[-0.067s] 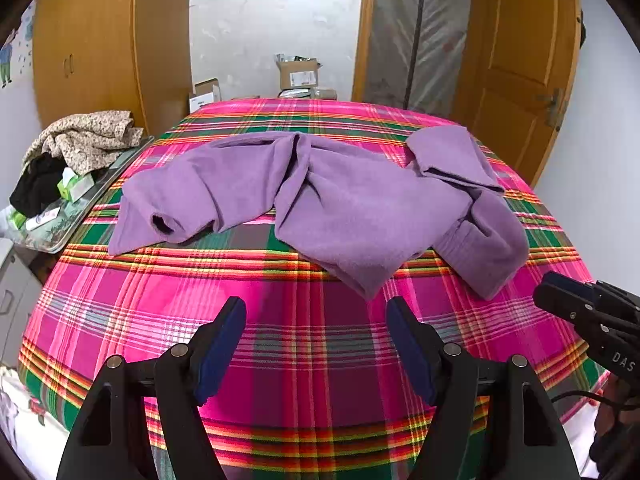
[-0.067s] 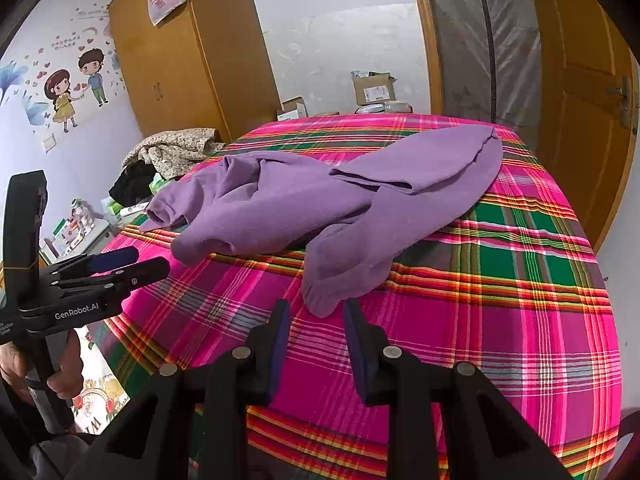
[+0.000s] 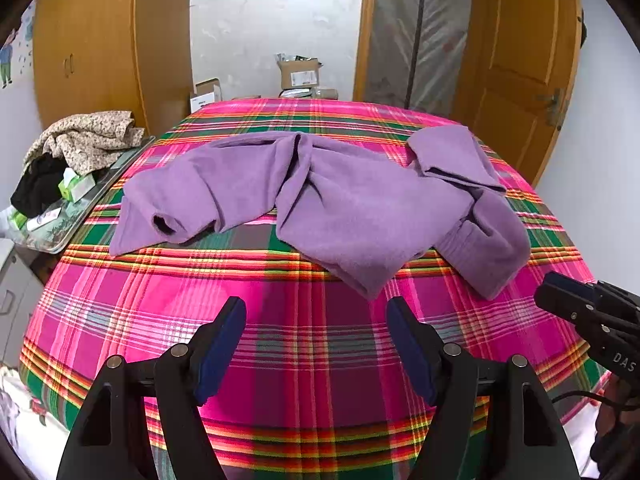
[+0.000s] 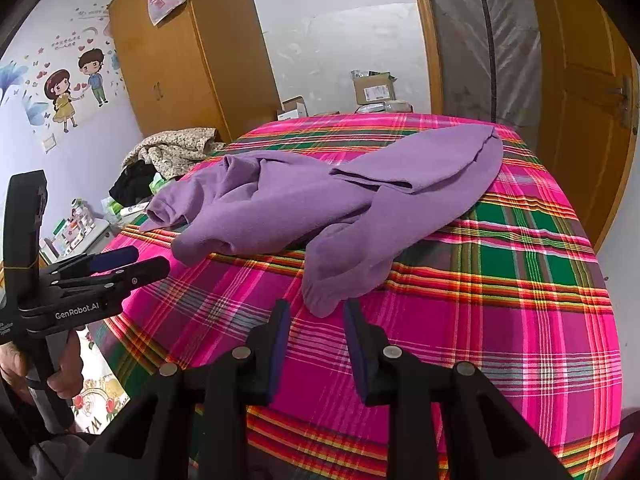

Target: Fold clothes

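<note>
A purple sweater (image 3: 360, 204) lies crumpled across the pink and green plaid bed cover (image 3: 304, 344), one sleeve reaching left and the other bunched at the right. My left gripper (image 3: 316, 314) hovers over the bare cover just short of the sweater's near hem, wide open and holding nothing. In the right wrist view the sweater (image 4: 320, 208) drapes toward me, and its sleeve cuff (image 4: 324, 300) ends just ahead of my right gripper (image 4: 317, 310). That gripper stands narrowly open, with nothing between its fingers. The left gripper (image 4: 132, 264) shows at the left, and the right gripper (image 3: 568, 300) at the right edge.
A tray (image 3: 72, 228) at the bed's left holds a floral cloth pile (image 3: 88, 136), black fabric and small boxes. Cardboard boxes (image 3: 298, 74) stand beyond the far edge. A wardrobe (image 3: 100, 48) is at the back left and a wooden door (image 3: 520, 80) at the right. A hand (image 4: 60, 376) holds the left gripper's handle.
</note>
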A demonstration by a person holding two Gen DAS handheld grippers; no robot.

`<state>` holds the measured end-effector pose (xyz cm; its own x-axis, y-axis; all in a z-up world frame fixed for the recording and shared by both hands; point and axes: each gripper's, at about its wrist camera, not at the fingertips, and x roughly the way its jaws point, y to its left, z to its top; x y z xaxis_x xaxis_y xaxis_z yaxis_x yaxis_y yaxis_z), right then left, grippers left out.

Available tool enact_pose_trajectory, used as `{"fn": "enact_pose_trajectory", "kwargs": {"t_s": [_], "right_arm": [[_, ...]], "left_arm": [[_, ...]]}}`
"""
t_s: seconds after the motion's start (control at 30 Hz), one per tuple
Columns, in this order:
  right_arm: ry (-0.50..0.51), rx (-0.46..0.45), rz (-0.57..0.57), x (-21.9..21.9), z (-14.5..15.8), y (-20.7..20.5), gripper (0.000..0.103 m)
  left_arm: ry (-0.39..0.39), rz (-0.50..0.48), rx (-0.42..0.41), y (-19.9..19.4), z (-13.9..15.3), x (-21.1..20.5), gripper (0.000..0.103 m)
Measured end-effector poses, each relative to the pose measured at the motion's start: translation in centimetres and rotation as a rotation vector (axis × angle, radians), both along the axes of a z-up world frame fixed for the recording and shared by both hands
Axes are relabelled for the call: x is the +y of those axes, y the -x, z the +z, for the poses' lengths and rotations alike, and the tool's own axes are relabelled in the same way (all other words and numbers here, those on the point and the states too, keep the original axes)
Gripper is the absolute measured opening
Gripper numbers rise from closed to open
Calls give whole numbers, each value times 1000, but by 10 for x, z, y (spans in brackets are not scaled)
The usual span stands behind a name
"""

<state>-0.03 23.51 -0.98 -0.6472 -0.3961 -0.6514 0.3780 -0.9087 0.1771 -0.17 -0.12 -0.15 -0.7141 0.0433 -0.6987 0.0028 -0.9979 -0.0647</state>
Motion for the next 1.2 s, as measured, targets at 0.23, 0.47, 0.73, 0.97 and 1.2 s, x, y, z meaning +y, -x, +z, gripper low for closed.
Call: {"fn": "enact_pose_trajectory", "kwargs": {"t_s": [0.23, 0.47, 0.73, 0.97, 1.2], "right_arm": [[2, -12, -1, 0, -2, 1, 28], [-5, -24, -12, -1, -4, 5, 28], [0, -16, -14, -2, -6, 2, 34], [13, -33, -8, -1, -6, 1, 34], [14, -44, -14, 0, -8, 1, 34]], "left_arm": [[17, 12, -21, 3, -5, -2, 74], [25, 14, -24, 2, -4, -3, 74], [33, 21, -11, -2, -5, -3, 74], [25, 14, -10, -5, -8, -1, 74], [14, 15, -40, -5, -13, 0, 74]]}}
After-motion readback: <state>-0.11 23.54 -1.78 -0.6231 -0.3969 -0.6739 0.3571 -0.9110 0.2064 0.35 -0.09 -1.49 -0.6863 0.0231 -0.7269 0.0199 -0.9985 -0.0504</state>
